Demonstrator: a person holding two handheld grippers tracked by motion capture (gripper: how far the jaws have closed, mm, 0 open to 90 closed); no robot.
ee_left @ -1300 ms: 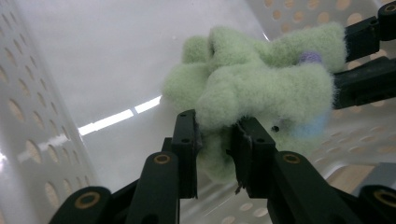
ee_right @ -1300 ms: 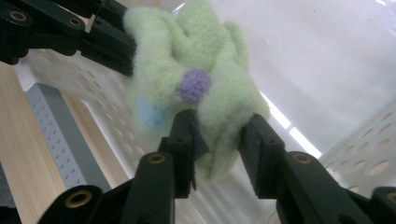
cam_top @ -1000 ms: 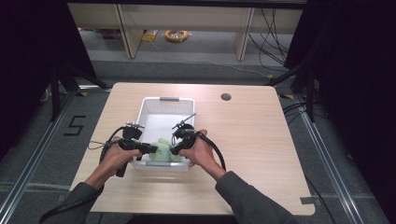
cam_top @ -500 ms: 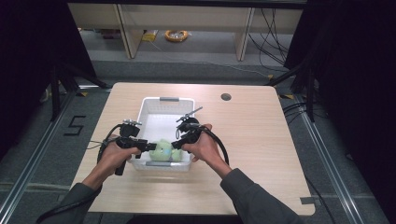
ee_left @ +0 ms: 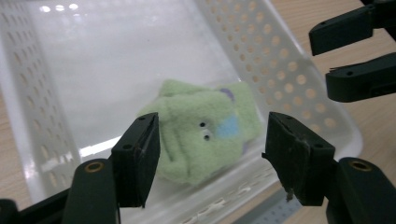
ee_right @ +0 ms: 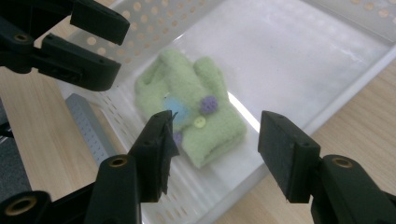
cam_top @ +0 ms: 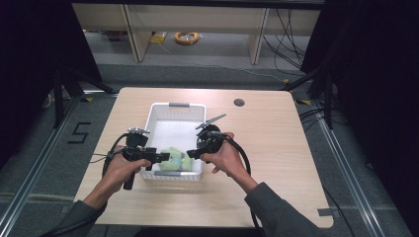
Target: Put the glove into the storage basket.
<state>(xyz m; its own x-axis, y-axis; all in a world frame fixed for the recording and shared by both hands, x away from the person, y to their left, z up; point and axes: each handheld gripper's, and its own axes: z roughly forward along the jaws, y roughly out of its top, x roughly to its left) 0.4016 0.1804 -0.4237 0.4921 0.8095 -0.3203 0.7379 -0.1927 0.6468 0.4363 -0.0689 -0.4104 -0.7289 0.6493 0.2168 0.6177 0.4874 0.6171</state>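
A light green fleece glove (cam_top: pixel 174 159) with a blue patch and purple buttons lies at the near end of a white perforated basket (cam_top: pixel 173 105). My left gripper (cam_top: pixel 165 157) hovers over the basket's near left corner and my right gripper (cam_top: pixel 190 154) over its near right side, tips facing each other. In the left gripper view the glove (ee_left: pixel 187 112) lies below my left gripper (ee_left: pixel 212 135). In the right gripper view the glove (ee_right: pixel 196 102) lies below my right gripper (ee_right: pixel 217 123). Both pairs of jaws have just been opening; no pad touches the glove.
The basket stands on a light wooden table (cam_top: pixel 276 148) with a round cable hole (cam_top: pixel 239 102) at the back. A grey handle strip (ee_right: pixel 88 126) runs along the basket's near wall. Beyond the table, a yellow cable coil (cam_top: pixel 187 36) lies on the floor under shelving.
Both hands have lifted a little and both pairs of jaws stand wider than before. The glove stays at the basket's near end.
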